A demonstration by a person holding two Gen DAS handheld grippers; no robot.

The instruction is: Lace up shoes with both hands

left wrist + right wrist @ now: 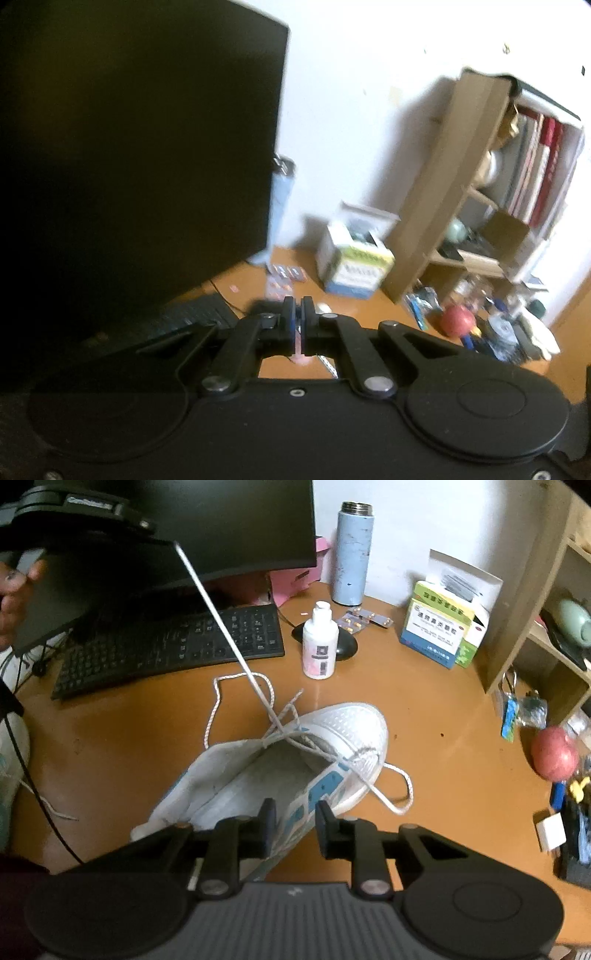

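Nearest you, your right claw (291, 827) hangs part-open over the side of the white shoe (295, 775), its jaws apart with nothing pinched between them; only the shoe's blue-trimmed flank shows through the gap. The shoe lies on the orange tabletop (110, 738), toe pointing away from you, tongue area open, the lace (229, 627) crossed only at the front eyelets. One loose loop rests on the tabletop just beside the toe, another curls near the keyboard (166, 642). From the crossing, one strand runs taut and straight, up and to the left, toward your left claw (298, 314), which is closed tight; in its own view a thin pale strip sits between the pads, most likely the lace end. Keep that tension steady but gentle, so the shoe does not slide or tip. You should bring the right claw down to steady the shoe's rim or pick the slack loop by the toe, closing only once the cord sits squarely between the pads. Mind the white bottle (320, 646) standing near the lace's path beyond the shoe; a sweeping strand could knock it over. Farther back stand the monitor (221, 528) and blue flask (352, 554).
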